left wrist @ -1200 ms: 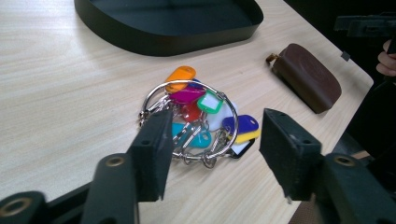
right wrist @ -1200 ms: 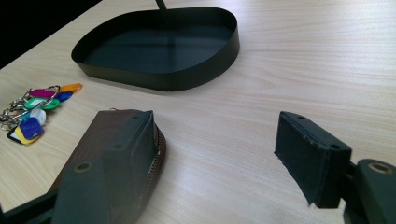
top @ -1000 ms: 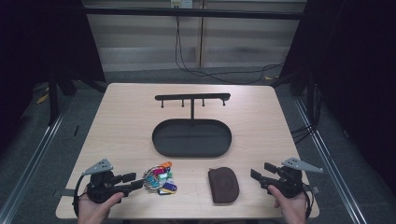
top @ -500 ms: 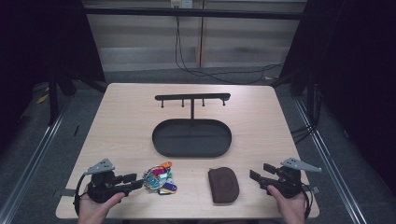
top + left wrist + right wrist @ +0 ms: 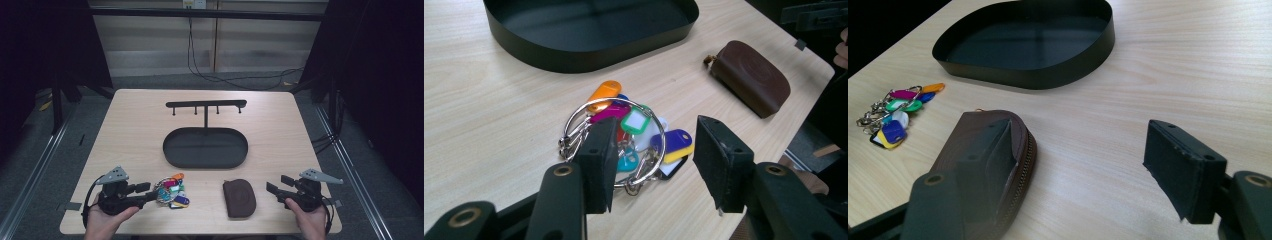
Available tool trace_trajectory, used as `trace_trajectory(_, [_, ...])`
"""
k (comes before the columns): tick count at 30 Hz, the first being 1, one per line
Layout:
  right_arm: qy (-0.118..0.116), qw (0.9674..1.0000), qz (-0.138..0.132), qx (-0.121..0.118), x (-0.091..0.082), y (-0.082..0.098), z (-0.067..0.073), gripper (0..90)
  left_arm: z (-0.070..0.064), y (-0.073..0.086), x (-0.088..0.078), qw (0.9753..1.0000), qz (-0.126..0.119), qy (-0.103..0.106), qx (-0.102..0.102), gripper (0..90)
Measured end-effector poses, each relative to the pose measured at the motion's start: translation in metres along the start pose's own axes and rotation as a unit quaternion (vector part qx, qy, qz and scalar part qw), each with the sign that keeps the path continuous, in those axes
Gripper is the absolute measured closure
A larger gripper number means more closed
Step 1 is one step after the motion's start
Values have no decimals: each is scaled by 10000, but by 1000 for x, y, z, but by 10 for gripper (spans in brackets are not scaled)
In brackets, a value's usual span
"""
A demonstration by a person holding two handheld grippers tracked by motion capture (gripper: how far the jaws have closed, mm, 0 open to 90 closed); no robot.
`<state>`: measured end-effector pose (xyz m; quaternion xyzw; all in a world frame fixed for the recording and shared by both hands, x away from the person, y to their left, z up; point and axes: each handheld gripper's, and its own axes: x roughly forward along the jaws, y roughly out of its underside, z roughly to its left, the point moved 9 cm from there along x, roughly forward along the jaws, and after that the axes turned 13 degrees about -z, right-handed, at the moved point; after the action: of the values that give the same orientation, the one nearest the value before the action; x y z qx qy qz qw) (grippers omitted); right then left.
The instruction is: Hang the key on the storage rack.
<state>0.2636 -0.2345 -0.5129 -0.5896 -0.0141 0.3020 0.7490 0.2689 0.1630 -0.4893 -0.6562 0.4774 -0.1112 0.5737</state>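
A metal key ring [image 5: 172,192] with several coloured tags lies on the table near the front left. My left gripper [image 5: 145,194] points at it from the left. In the left gripper view the key ring [image 5: 624,135] lies on the wood between the jaws of the left gripper [image 5: 651,160], whose pads do not press on it. These jaws have just been opening. A brown zip pouch [image 5: 239,197] lies flat to the right of the keys. My right gripper [image 5: 277,184] stands open beside the pouch [image 5: 983,150], nothing between its pads [image 5: 1178,170].
A black oval tray [image 5: 167,150] sits at the table's middle, with a black hook rack [image 5: 206,105] standing just behind it. Bare wood lies around the tray. The table's front edge is close to both hands.
The left gripper's jaws stand slightly wider around the key ring than half a second ago. The right hand, keys and pouch have kept still.
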Motion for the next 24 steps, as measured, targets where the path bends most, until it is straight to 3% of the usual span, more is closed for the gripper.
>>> trace_trajectory(5, [-27,10000,-11,-7,1,-1,2,277,-5,-11,2,9998,35,162,-93,539])
trace_trajectory(10, [-51,10000,-16,1,3,-1,3,277,-8,-24,6,9998,122,183,-34,578])
trace_trajectory(15, [-105,9999,18,8,6,-1,5,277,-7,-25,17,9987,487,148,50,631])
trace_trajectory(18, [-101,9999,36,3,6,-1,4,277,-8,-15,28,9949,987,152,155,634])
trace_trajectory(19, [-101,9999,36,3,6,-1,4,277,-8,-15,28,9949,987,152,155,645])
trace_trajectory(20, [-102,9999,27,8,6,-1,4,277,-10,-8,35,9919,1234,162,239,653])
trace_trajectory(24, [-94,10000,31,12,6,-1,3,278,-10,-6,43,9891,1427,187,310,701])
